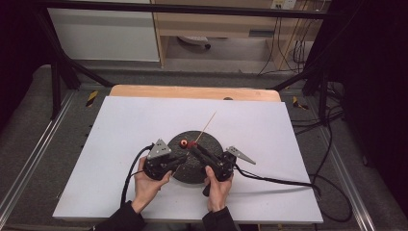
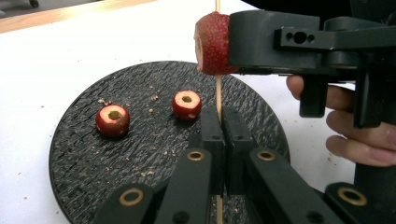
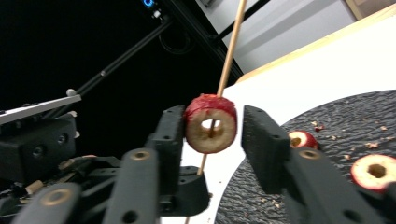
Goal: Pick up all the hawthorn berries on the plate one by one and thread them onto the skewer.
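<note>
A thin wooden skewer (image 2: pixel 218 91) rises at a slant over a round black slate plate (image 1: pixel 208 138). My left gripper (image 2: pixel 223 114) is shut on the skewer's lower part. A cored red fruit (image 3: pixel 198 135) is threaded on the skewer (image 3: pixel 231 51), and it sits between the jaws of my right gripper (image 3: pixel 212 122). One pad touches the fruit and a narrow gap shows at the other, so this gripper is open. Two more cored red fruits (image 2: pixel 112 120) (image 2: pixel 187 105) lie on the plate (image 2: pixel 140 88). From above, both grippers (image 1: pixel 185 157) (image 1: pixel 193 147) meet over the plate's near half.
The plate rests on a white board (image 1: pixel 130 125) over a wooden table (image 1: pixel 192 91). Fruit crumbs dot the plate. A black cable (image 1: pixel 274 180) trails right from the right gripper and another (image 1: pixel 130 173) trails left. Black frame legs (image 1: pixel 57 82) stand at the far corners.
</note>
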{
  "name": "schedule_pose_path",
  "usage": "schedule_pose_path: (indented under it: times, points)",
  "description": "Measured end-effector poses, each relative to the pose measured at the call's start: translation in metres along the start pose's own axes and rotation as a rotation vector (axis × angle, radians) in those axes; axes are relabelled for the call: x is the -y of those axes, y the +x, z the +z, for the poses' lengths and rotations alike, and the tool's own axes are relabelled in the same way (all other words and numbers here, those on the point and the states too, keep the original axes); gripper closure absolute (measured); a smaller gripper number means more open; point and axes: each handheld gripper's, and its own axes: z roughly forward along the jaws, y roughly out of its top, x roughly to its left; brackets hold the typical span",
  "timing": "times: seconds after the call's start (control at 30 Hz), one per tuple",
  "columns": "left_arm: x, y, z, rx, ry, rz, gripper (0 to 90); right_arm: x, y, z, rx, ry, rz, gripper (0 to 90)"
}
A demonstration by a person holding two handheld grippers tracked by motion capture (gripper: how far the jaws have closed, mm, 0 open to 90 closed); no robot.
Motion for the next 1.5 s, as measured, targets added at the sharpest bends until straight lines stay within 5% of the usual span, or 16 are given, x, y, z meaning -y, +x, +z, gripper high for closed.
schedule_pose_path:
  times: [0.23, 0.63, 1.17, 1.5]
  points:
    - [0.012, 0.008, -0.015, -0.008, 0.021, 0.015, 88.6, -0.012, 0.004, -0.006, 0.035, 0.056, -0.091, 38.8]
    - [0.037, 0.03, -0.045, -0.032, 0.056, 0.004, 88.5, -0.028, -0.005, -0.012, 0.137, 0.276, -0.273, 10.2]
    - [0.064, 0.04, -0.067, -0.038, 0.077, 0.014, 88.5, -0.048, -0.015, -0.007, 0.231, 0.541, -0.444, 5.5]
    - [0.073, 0.044, -0.078, -0.031, 0.078, 0.003, 88.4, -0.059, -0.011, 0.009, 0.243, 0.702, -0.525, 5.7]
